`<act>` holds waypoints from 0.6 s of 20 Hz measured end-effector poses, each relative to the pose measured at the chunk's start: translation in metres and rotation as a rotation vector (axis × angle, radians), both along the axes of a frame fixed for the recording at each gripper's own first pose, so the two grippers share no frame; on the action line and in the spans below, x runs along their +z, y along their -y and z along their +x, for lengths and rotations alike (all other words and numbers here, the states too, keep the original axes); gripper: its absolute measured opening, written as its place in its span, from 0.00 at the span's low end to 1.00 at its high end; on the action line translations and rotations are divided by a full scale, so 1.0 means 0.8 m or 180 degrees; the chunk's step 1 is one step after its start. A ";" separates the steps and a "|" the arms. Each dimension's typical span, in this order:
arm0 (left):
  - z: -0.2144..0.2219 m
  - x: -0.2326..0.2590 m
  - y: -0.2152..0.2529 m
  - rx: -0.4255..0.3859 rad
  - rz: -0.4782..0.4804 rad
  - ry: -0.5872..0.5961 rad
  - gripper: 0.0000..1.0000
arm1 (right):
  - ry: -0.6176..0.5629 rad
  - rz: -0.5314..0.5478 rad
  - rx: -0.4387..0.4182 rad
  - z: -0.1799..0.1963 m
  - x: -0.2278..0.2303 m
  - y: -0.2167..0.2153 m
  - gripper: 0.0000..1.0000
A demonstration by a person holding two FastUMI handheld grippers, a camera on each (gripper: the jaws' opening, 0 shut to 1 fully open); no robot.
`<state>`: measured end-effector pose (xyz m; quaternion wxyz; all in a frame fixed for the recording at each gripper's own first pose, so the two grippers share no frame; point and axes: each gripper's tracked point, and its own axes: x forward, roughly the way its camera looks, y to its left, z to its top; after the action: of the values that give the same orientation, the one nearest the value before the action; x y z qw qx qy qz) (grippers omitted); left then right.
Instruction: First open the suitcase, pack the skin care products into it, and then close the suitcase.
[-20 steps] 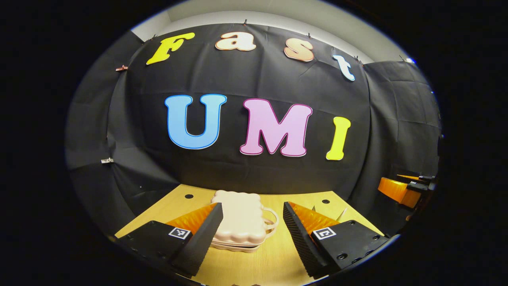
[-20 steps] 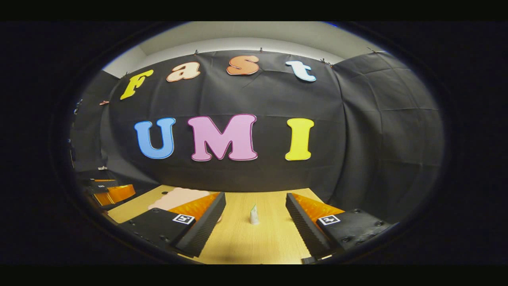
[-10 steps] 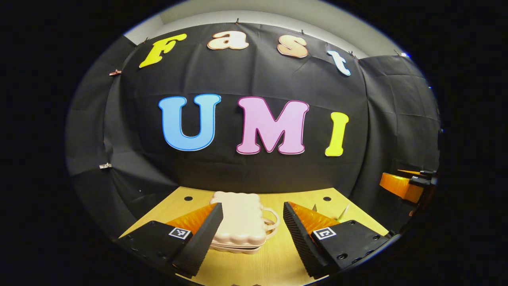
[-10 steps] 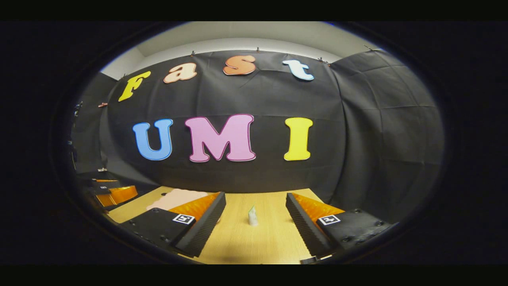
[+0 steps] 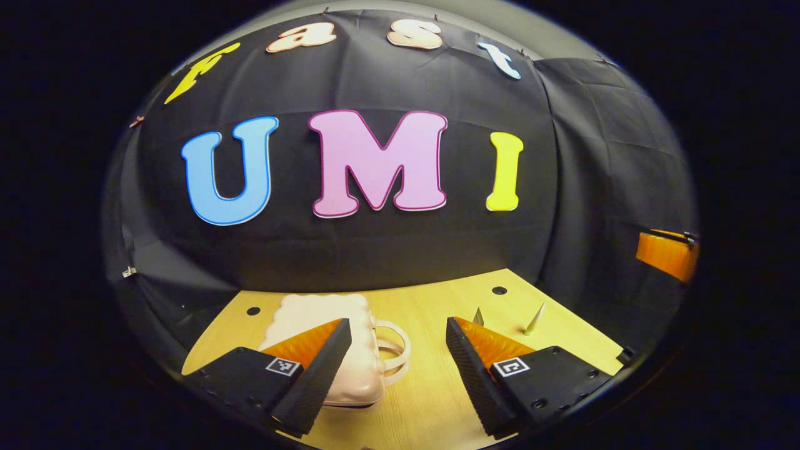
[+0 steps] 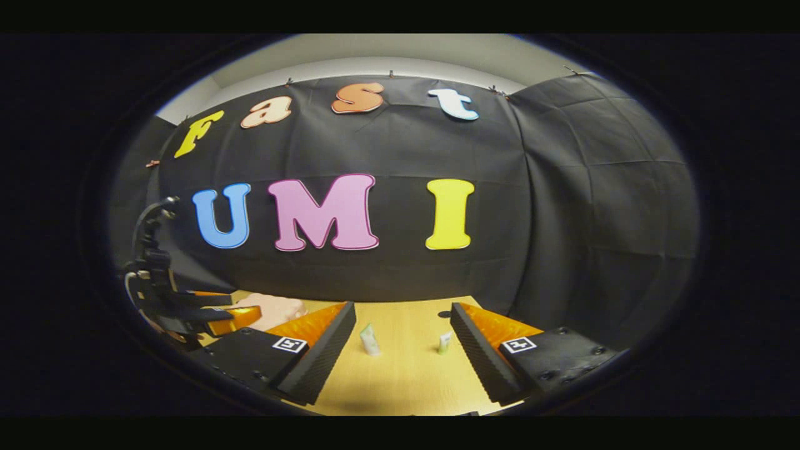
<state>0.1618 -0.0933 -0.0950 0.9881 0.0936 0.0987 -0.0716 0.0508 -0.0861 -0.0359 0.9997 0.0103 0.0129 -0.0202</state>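
Beside left claw point(image 5: 398, 350), suitcase handle point(image 5: 392, 351)

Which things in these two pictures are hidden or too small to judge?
- Suitcase, left gripper view: its near left part is behind the left gripper's finger; no latch can be made out.
- Two skin care tubes, right gripper view: too small to tell their kind.
- Suitcase, right gripper view: mostly hidden by fingers.
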 end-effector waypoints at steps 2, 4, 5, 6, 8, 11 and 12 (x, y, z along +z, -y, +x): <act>0.043 -0.045 0.011 0.0024 -0.0007 -0.0263 0.96 | -0.0011 -0.0043 -0.0023 0.014 -0.010 0.014 0.96; 0.082 -0.089 0.017 0.0126 -0.0095 -0.0528 0.95 | -0.0098 -0.0021 -0.0022 0.027 -0.027 0.024 0.93; 0.101 -0.109 0.018 0.0191 -0.0110 -0.0631 0.95 | -0.0139 -0.0013 -0.0008 0.032 -0.036 0.028 0.96; 0.120 -0.129 0.017 0.0272 -0.0101 -0.0720 0.95 | -0.0181 -0.0025 0.0002 0.038 -0.044 0.031 0.97; 0.150 -0.163 0.019 0.0377 -0.0076 -0.0853 0.95 | -0.0232 -0.0070 0.0042 0.048 -0.059 0.035 0.92; 0.182 -0.204 0.017 0.0527 -0.0085 -0.1058 0.92 | -0.0401 -0.0046 0.0203 0.056 -0.092 0.028 0.97; 0.189 -0.212 0.018 0.0581 -0.0040 -0.1085 0.82 | -0.0459 -0.0022 0.0243 0.057 -0.103 0.025 0.97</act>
<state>0.3131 -0.1080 -0.2645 0.9601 0.0646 0.2722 0.0029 0.0964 -0.1058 -0.1180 0.9962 0.0049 0.0852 0.0172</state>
